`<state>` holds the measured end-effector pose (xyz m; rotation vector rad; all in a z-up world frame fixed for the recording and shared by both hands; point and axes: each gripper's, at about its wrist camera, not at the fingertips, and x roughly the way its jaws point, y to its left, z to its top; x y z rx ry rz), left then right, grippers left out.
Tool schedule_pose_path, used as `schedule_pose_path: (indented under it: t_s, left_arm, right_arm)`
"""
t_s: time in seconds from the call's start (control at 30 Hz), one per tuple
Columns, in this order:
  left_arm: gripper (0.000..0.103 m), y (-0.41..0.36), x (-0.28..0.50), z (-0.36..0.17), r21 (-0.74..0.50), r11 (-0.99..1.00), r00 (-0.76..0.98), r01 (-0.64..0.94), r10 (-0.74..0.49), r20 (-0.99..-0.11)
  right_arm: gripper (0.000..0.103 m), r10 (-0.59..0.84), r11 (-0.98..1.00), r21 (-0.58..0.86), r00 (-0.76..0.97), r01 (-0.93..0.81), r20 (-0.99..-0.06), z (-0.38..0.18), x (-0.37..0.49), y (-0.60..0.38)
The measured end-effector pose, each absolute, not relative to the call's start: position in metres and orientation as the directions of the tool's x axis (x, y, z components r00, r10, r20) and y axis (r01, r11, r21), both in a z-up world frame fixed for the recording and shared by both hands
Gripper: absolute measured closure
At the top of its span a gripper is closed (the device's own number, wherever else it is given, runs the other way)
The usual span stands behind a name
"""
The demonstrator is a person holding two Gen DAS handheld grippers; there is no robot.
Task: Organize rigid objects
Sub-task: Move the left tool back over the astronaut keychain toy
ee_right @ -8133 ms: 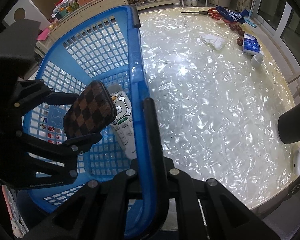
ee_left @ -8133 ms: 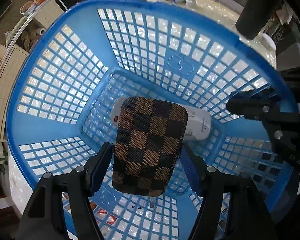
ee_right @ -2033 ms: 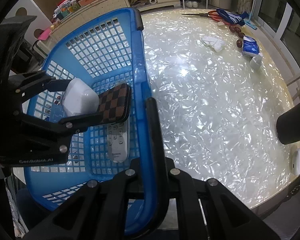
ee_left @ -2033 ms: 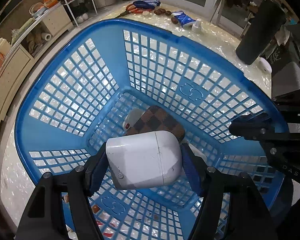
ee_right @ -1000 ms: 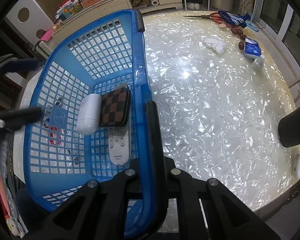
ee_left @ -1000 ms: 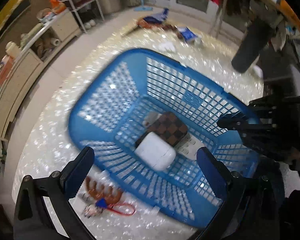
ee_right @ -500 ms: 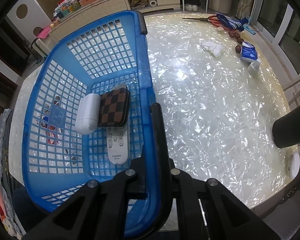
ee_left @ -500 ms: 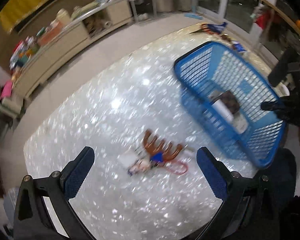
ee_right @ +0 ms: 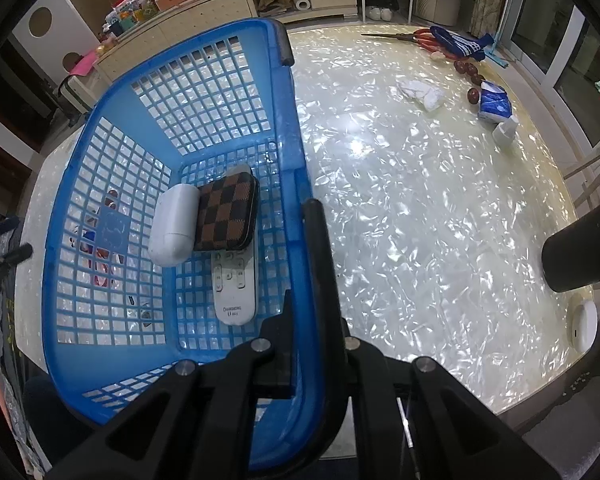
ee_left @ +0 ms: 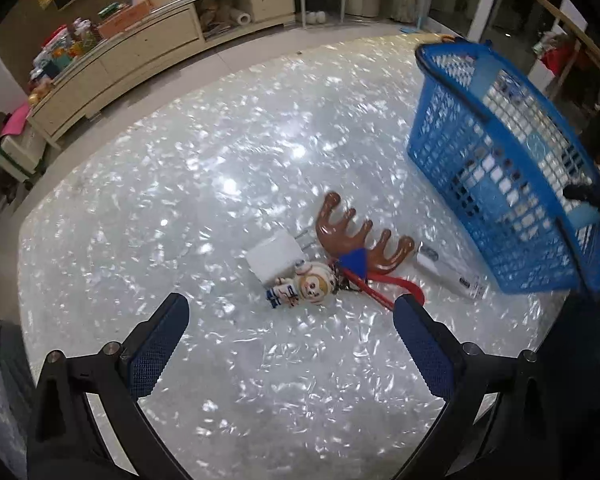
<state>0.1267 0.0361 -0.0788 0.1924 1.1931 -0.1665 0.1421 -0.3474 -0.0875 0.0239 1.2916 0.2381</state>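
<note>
My right gripper (ee_right: 302, 280) is shut on the rim of the blue basket (ee_right: 296, 128) and holds it tilted on the table. Inside lie a white case (ee_right: 172, 226), a brown checked case (ee_right: 228, 216) and a white remote (ee_right: 236, 288). My left gripper (ee_left: 290, 344) is open and empty, above the table in front of a small pile: a white charger block (ee_left: 274, 256), a brown antler toy (ee_left: 360, 236), an astronaut figure keychain (ee_left: 308, 286) with a red strap, and a small white device (ee_left: 448, 274). The basket (ee_left: 500, 172) stands right of the pile.
A black cylinder (ee_right: 580, 252) and a white round disc (ee_right: 582, 326) sit at the table's right edge. Scissors, a sock, nuts, a tissue pack (ee_right: 494, 102) and a crumpled tissue (ee_right: 422, 92) lie at the far side. Cabinets stand beyond the table (ee_left: 180, 160).
My left gripper let go of the white case into the basket, opened, and swung out left to the pile on the table. The right gripper kept hold of the basket rim.
</note>
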Motion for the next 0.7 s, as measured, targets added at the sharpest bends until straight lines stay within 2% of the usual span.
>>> schedule_pose_path:
  t_s: [0.2, 0.4, 0.57, 0.7]
  left_arm:
    - [0.001, 0.031, 0.113, -0.108, 0.012, 0.933, 0.357, 0.360, -0.126, -0.925]
    - [0.001, 0.033, 0.116, -0.130, -0.075, 0.901, 0.317, 0.427, -0.227, -0.921]
    - [0.001, 0.030, 0.127, -0.154, -0.084, 0.877, 0.253, 0.473, -0.227, -0.940]
    - [0.001, 0.026, 0.137, -0.162, -0.127, 0.850, 0.218, 0.512, -0.271, -0.937]
  right_arm:
    - [0.098, 0.193, 0.976, 0.160, 0.242, -0.151, -0.951, -0.090, 0.143, -0.349]
    - [0.098, 0.180, 0.978, 0.150, 0.234, -0.142, -0.955, -0.090, 0.142, -0.348]
    - [0.098, 0.185, 0.979, 0.158, 0.227, -0.130, -0.956, -0.091, 0.142, -0.351]
    - [0.097, 0.179, 0.979, 0.152, 0.226, -0.132, -0.957, -0.090, 0.141, -0.350]
